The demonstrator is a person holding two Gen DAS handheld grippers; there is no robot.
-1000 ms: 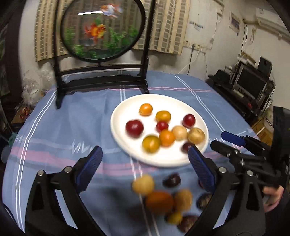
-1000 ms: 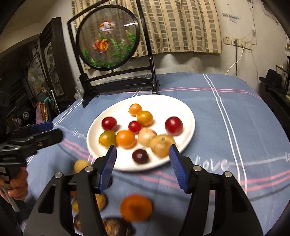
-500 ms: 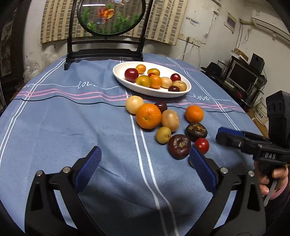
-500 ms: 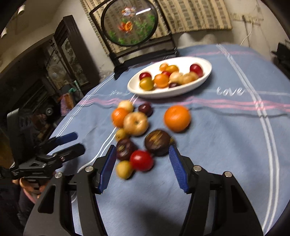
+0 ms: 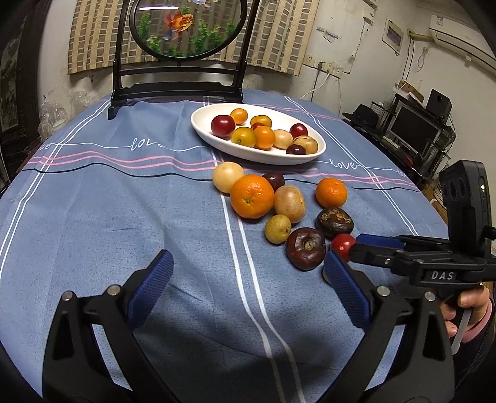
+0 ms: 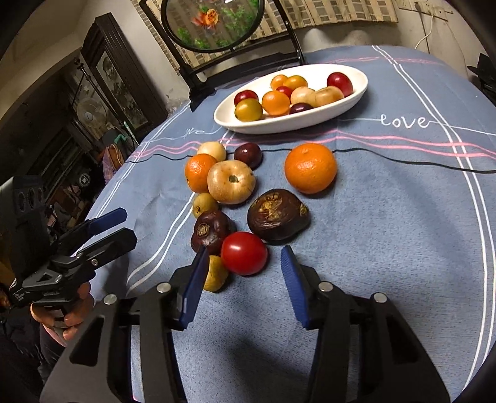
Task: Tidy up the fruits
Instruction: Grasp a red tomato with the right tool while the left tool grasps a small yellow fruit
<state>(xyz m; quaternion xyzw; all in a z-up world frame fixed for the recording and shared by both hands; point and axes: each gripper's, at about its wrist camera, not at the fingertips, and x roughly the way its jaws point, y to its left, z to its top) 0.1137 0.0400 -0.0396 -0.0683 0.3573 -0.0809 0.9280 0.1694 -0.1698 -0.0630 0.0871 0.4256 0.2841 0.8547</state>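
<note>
A white oval plate with several small fruits sits mid-table. Loose fruits lie in front of it: two oranges, pale round fruits, dark purple fruits and a red tomato. My right gripper is open, its jaws just short of the tomato on either side. My left gripper is open and empty over bare cloth, left of the pile.
A blue striped tablecloth covers the round table. A black stand with a round goldfish panel stands at the far edge behind the plate. Shelves with electronics are off to the right.
Both grippers pulled back and down from above the plate to the near side of the table. My right gripper has closed in on the red tomato; both stayed open.
</note>
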